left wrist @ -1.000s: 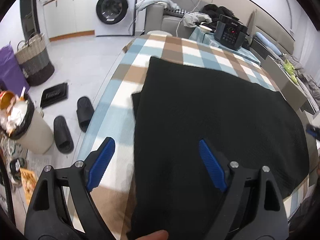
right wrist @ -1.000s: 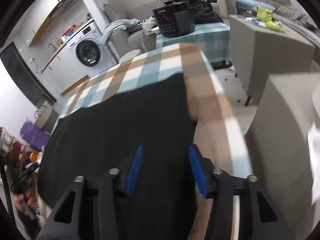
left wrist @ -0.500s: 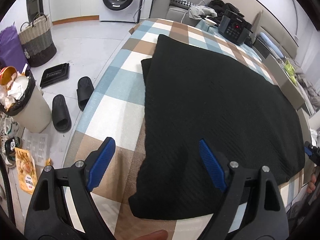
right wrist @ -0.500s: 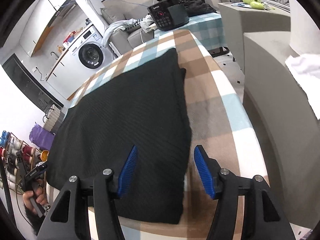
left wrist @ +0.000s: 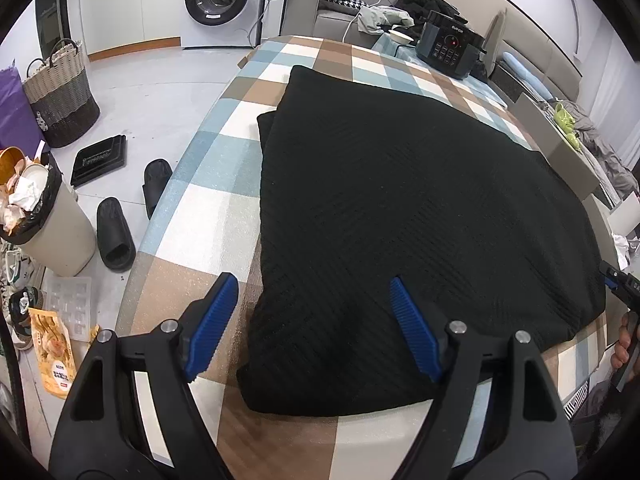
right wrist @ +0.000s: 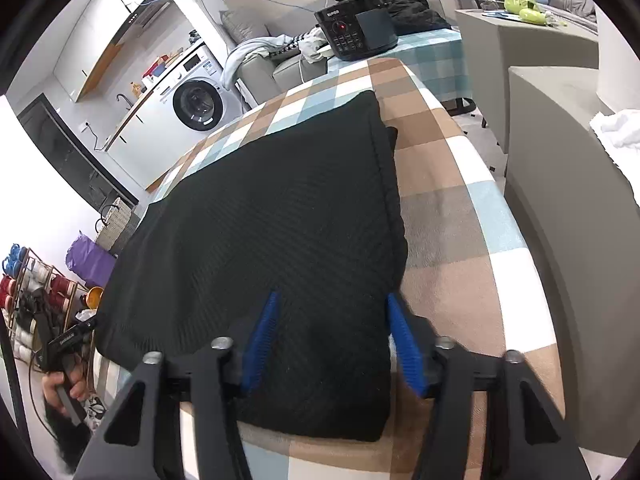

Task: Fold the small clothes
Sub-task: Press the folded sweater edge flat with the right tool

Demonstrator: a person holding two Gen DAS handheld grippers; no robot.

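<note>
1. I am holding the left gripper (left wrist: 312, 320) over the near left corner of the black knit garment (left wrist: 400, 208), which is lying flat on the checked table (left wrist: 208, 216); its jaws have just been narrowing but are standing apart, gripping nothing.
2. My right gripper (right wrist: 332, 340) has been closing astride the near right corner, not yet pinching it.
3. I am risking catching only the top layer, so the fold could be skewing.

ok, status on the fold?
Left gripper open over near-left corner, jaws closing slightly. Right gripper jaws closing astride near-right corner, not clamped. Black knit garment flat on checked table. Nothing blocking.
</note>
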